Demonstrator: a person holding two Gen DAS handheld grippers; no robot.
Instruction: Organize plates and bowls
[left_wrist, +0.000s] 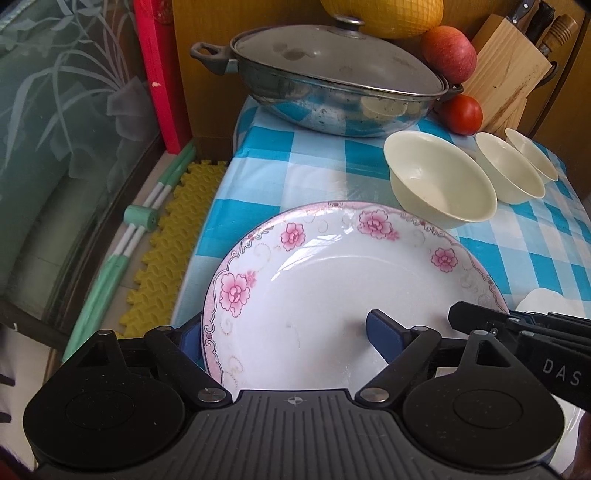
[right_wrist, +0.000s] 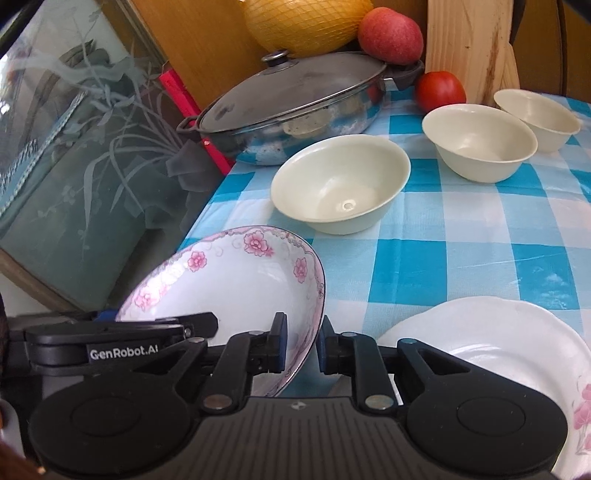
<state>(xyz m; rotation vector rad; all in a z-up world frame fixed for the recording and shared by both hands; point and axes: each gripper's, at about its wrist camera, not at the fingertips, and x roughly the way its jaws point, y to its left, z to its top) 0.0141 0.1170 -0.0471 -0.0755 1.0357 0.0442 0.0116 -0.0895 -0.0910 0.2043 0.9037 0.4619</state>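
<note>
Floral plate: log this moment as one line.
floral plate tilted, lifted | right gripper shut on its rim | left gripper open, straddling rim | three cream bowls unstacked

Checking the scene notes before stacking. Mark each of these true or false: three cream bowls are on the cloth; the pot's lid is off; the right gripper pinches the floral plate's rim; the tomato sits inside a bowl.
1. Three cream bowls stand on the checked cloth: true.
2. The pot has its lid off: false, the lid is on.
3. The right gripper pinches the floral plate at its rim: true.
4. The tomato sits inside a bowl: false, it rests on the cloth behind the bowls.
</note>
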